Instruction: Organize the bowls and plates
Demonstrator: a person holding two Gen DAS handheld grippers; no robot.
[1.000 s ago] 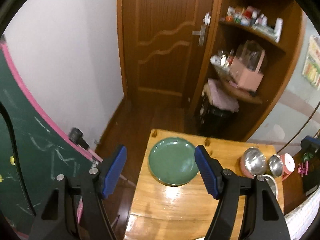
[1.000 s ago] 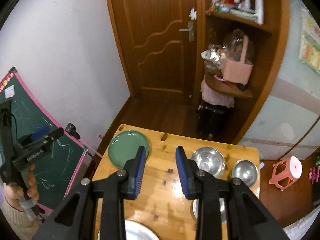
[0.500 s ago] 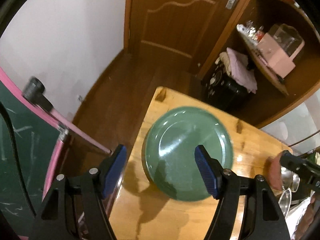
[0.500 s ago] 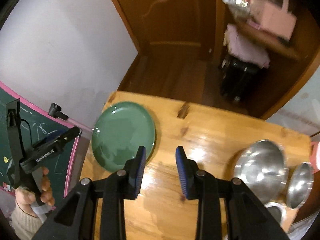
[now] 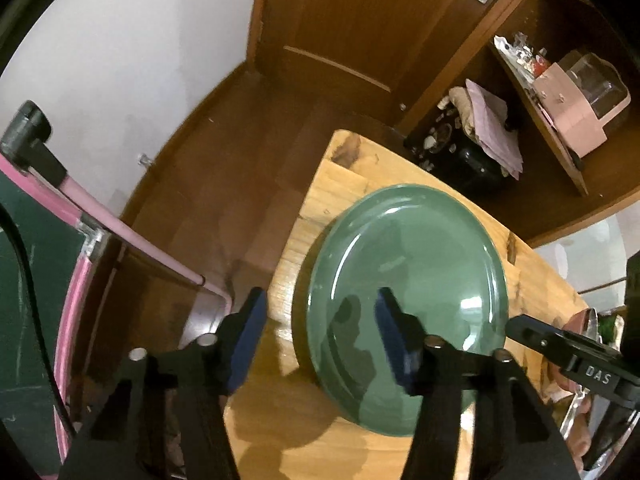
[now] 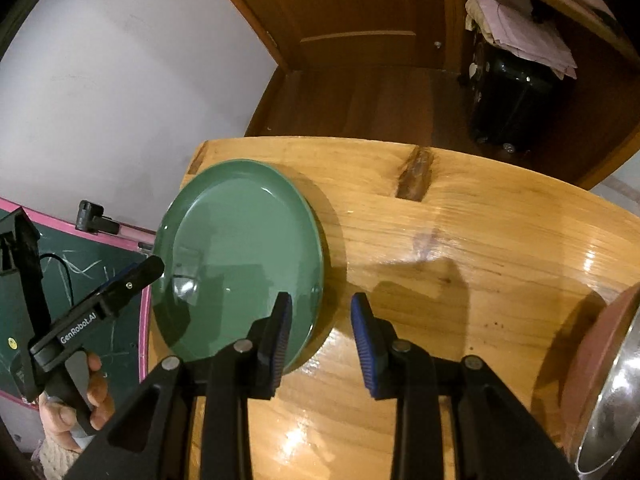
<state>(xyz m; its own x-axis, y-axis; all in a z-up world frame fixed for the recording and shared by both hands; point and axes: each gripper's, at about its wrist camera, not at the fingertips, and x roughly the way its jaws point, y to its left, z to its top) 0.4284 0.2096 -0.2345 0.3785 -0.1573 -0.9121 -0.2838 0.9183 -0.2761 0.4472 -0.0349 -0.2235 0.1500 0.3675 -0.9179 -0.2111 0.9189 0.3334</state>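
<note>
A round green plate point(image 5: 408, 280) point(image 6: 240, 264) lies flat at the left end of the wooden table point(image 5: 332, 184) point(image 6: 480, 224). My left gripper point(image 5: 320, 332) points down over the plate's left rim. Its jaws are closing, one finger above the plate and the other outside it, neither pad pressing. My right gripper point(image 6: 322, 340) straddles the plate's right rim the same way. Its jaws are narrowing a little without touching the plate. The right wrist view shows the left gripper point(image 6: 100, 300) held in a hand point(image 6: 76, 404).
A steel bowl point(image 6: 608, 400) sits in a reddish-brown dish point(image 6: 592, 344) at the table's right end. A pink-framed chalkboard point(image 5: 32, 280) stands left of the table. Beyond are a wooden door point(image 5: 368, 32), a black case point(image 6: 508, 96) and corner shelves point(image 5: 560, 120).
Both grippers have dropped steeply toward the table and tilted downward, so the green plate looms much larger. The left jaws have narrowed around the plate's rim.
</note>
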